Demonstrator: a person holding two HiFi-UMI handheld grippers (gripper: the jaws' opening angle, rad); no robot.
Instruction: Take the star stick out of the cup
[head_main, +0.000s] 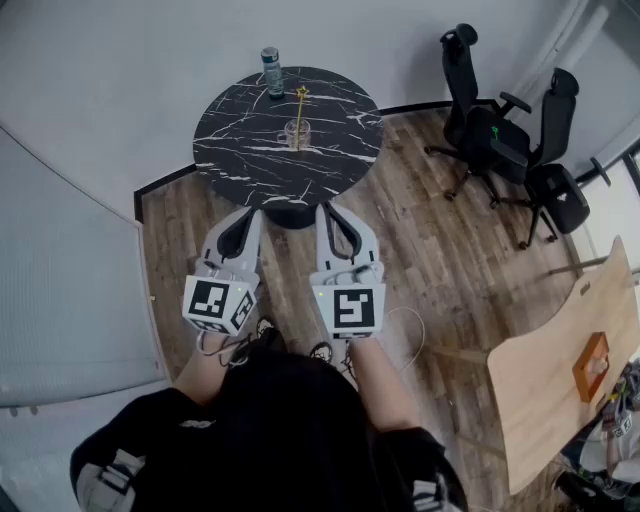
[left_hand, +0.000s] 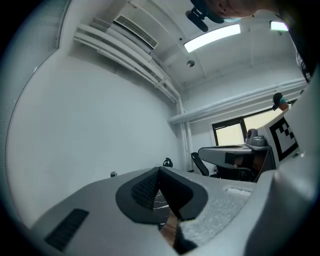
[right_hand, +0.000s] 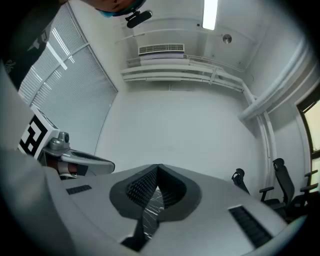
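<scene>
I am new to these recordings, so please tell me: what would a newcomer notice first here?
First, the round black marble table at the top centre, with a gold star stick standing in a glass cup on it. Next, the left claw and right claw, both shut and empty, held side by side just short of the table.

Star stick (head_main: 299, 108) btm in cup (head_main: 293, 135) — too small to tell.

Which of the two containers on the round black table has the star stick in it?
The clear cup near the middle of the table holds the star stick; the teal can at the far edge has none.
</scene>
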